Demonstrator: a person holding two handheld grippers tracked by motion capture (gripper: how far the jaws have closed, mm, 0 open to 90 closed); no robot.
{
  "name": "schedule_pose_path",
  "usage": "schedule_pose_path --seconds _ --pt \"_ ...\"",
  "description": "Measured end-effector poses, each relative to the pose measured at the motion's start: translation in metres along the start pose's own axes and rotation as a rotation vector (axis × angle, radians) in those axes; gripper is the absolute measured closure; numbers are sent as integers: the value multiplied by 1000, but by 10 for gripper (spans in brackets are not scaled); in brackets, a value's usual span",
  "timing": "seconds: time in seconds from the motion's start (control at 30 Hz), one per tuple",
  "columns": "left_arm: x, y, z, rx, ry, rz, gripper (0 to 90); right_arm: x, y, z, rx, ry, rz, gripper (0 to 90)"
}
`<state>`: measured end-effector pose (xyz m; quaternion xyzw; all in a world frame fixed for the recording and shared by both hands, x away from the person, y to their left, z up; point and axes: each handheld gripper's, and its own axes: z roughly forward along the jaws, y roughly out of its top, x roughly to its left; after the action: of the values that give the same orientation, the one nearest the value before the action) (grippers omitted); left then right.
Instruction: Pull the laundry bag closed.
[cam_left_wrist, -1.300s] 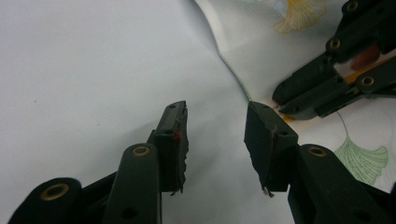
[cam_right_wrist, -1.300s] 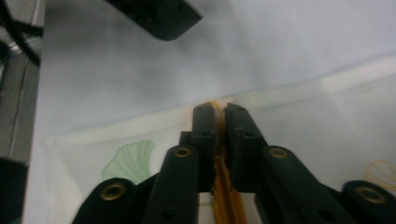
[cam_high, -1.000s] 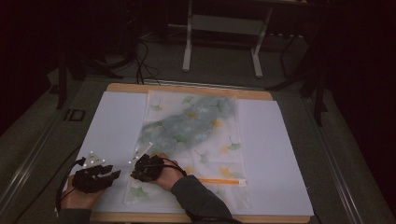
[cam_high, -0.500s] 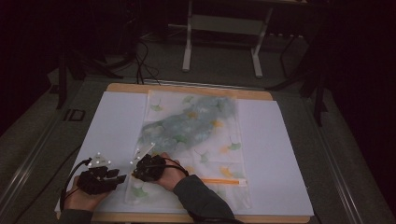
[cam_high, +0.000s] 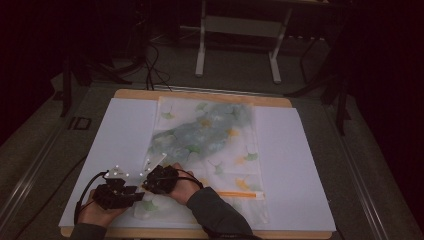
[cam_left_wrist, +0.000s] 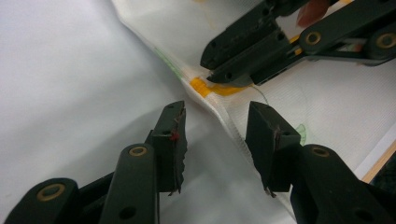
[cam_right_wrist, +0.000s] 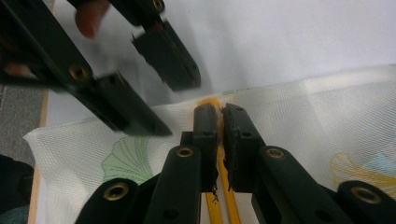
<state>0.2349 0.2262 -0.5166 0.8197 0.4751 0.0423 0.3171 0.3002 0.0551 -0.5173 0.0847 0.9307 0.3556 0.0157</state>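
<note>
My right claw (cam_right_wrist: 219, 112) pinches the orange stripe (cam_right_wrist: 211, 103) at the near left edge of the one cloth (cam_high: 210, 145) on the worktop (cam_high: 125, 130). My left claw (cam_left_wrist: 215, 126) has just spread wider, straddling that edge just beside the stripe. If I close it off-line, it could miss the hem or bunch the cloth. Two claws, one cloth.

No readable text, labels, brand names, numbers or signs are showing anywhere on the cloth, the table or the grippers.
</note>
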Motion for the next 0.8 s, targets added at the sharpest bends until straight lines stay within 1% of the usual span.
schedule_pose_path --seconds 0.13,0.2,0.27,0.33,0.53,0.6,0.8 --pt "-1 2 7 18 -18 1 585 1 1 -3 1 -4 -15 840" --pt "0 2 9 20 -32 -4 614 2 2 -5 5 -7 -20 840" --pt "1 3 11 19 -44 1 666 2 2 -6 3 -6 -25 840" --pt "0 3 13 31 -53 15 727 2 1 -7 4 -4 -29 840" --pt "-1 4 13 20 -50 41 860 -2 -3 -8 3 4 -22 838" --pt "-2 4 13 19 -44 52 871 -4 -5 -9 -2 11 -9 836" --pt "-3 4 11 13 -34 67 876 -6 -7 -8 -7 16 -9 817"
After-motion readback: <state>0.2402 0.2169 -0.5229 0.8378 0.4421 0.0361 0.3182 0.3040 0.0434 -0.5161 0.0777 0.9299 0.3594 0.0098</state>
